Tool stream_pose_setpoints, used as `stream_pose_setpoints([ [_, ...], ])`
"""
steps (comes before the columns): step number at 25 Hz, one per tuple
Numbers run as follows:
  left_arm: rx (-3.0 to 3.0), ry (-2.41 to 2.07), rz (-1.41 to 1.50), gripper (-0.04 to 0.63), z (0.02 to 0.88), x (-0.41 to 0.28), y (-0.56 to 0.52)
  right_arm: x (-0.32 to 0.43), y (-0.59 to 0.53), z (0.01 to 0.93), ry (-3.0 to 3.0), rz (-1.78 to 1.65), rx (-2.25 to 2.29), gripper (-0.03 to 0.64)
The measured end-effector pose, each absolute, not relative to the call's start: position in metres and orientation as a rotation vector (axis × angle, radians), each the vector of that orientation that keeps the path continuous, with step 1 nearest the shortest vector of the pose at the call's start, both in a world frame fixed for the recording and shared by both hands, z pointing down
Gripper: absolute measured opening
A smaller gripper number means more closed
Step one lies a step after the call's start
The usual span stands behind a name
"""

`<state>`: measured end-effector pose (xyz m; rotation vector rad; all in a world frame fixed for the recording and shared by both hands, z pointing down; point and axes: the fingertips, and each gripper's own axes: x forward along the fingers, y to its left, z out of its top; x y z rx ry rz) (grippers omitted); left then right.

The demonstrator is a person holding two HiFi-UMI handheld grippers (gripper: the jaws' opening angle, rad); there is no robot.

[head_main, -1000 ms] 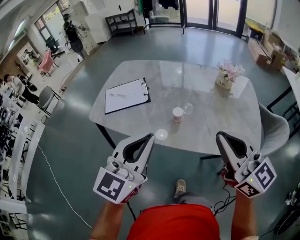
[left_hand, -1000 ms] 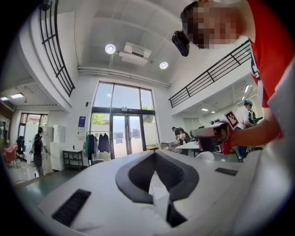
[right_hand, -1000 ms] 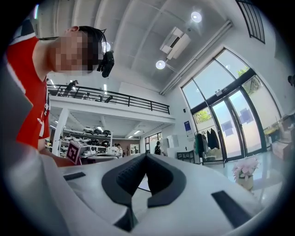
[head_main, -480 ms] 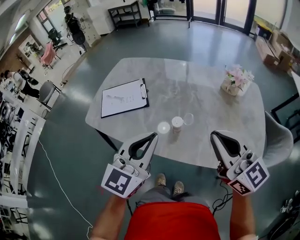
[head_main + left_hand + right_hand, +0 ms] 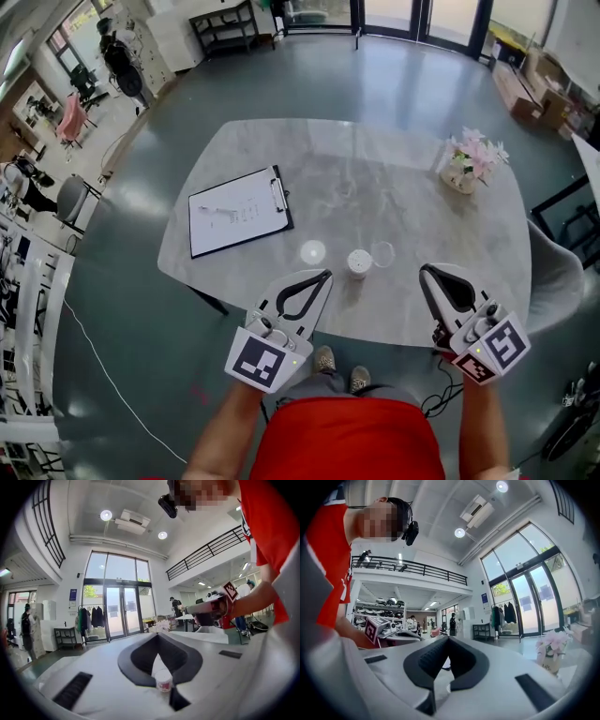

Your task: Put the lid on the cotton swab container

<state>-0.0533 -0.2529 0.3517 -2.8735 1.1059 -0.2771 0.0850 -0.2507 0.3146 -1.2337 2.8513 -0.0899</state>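
Note:
The cotton swab container (image 5: 359, 262), a small white cylinder, stands upright near the front of the grey marble table (image 5: 412, 206). A flat white disc (image 5: 312, 251) lies to its left and a clear round lid (image 5: 382, 253) to its right. My left gripper (image 5: 323, 276) is shut and empty, its tips at the table's near edge, just short of the container on its left. In the left gripper view the container (image 5: 164, 682) shows beyond the closed jaws. On the container's right, my right gripper (image 5: 427, 272) is also shut and empty above the near edge.
A clipboard with paper (image 5: 239, 211) lies on the table's left part. A vase of pink flowers (image 5: 469, 164) stands at the far right. A grey chair (image 5: 553, 272) sits beside the table's right edge. People and furniture are far off at the left.
Both grippers have come forward and down, from short of the table to its near edge, closer to the container. Both stayed shut.

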Motion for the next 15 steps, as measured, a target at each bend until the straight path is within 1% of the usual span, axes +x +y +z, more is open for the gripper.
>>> stream_pose_setpoints([
  [6, -2.917, 0.938, -0.316, 0.015, 0.384, -0.044, -0.276, 0.084, -0.270, 0.341, 2.847, -0.173, -1.366, 0.008],
  [15, -2.931, 0.811, -0.525, 0.014, 0.446, -0.027, -0.301, 0.099, -0.291, 0.403, 2.948, -0.366, -1.409, 0.008],
])
